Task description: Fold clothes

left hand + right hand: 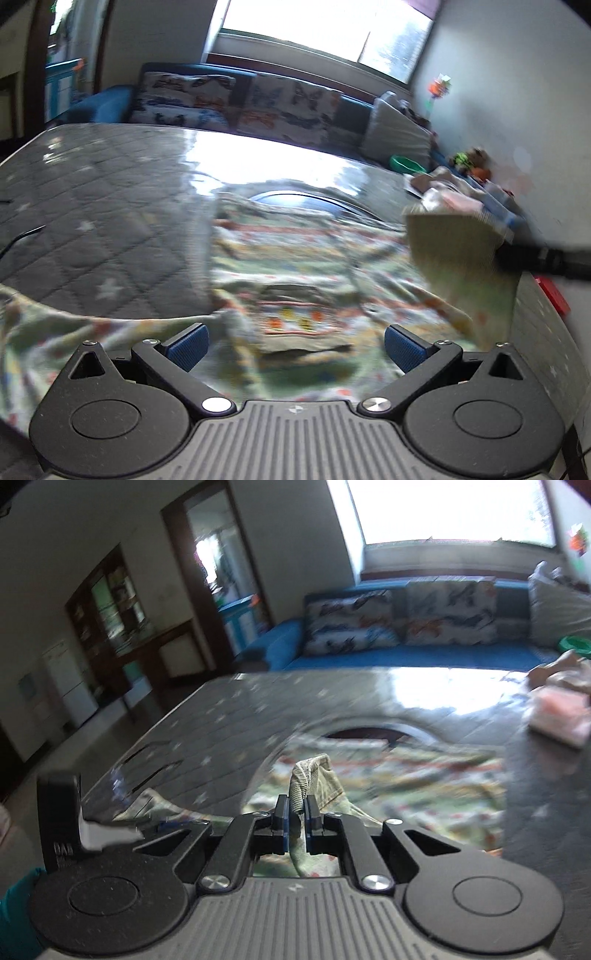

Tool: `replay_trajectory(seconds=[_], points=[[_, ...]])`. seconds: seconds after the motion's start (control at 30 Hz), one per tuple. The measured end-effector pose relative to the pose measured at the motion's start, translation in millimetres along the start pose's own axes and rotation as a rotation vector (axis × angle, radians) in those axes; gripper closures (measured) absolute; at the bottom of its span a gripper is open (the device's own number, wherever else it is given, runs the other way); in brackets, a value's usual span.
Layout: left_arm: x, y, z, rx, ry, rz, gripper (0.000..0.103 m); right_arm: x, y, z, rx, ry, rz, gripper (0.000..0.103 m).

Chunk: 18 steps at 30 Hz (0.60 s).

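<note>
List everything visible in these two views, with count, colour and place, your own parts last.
patterned green cloth garment: one, pale green with orange print, spread on table.
grey quilted star-print table cover: one, under garment.
blue sofa: one, beyond table.
butterfly-print cushions: at least two, white, on sofa.
green bowl: one, far right.
left tongs: open, empty.
right tongs: shut on garment's ribbed edge.

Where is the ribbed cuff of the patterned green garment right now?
In the right wrist view, the ribbed cuff sits low centre, pinched in the right gripper, above the garment spread on the quilted grey table.
</note>
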<state>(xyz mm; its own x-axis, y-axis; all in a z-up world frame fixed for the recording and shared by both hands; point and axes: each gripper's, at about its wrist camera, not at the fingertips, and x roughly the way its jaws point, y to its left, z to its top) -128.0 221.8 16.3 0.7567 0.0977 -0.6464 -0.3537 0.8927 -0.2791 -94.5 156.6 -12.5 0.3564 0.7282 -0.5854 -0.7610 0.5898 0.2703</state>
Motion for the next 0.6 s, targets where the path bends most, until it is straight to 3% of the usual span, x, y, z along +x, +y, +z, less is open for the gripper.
replay_trajectory(seconds=[0.07, 0.17, 0.23, 0.37, 0.6], points=[[-3.9, 10.6, 0.5, -0.024, -0.009, 0.017, 0.0, 13.0, 9.5, -5.3, -0.007, 0.027, 0.025, 0.096], [-8.5, 20.6, 1.3, -0.045, -0.019, 0.034, 0.0, 22.0, 14.1, -15.3, -0.01, 0.061, 0.05, 0.084], [-11.5, 22.5, 2.5, -0.047, -0.029, 0.041, 0.0, 23.0, 11.7, -16.5, -0.023, 0.071, 0.05, 0.081], [-14.5, 17.2, 7.0, -0.035, -0.05, 0.023, 0.0, 13.0, -5.8, -16.3, -0.041, 0.08, 0.002, 0.081], [-3.8, -24.8, 4.6, 0.064, -0.015, -0.104, 0.007, 17.4, -68.1, -42.0, -0.051, 0.182, -0.163, 0.081]])
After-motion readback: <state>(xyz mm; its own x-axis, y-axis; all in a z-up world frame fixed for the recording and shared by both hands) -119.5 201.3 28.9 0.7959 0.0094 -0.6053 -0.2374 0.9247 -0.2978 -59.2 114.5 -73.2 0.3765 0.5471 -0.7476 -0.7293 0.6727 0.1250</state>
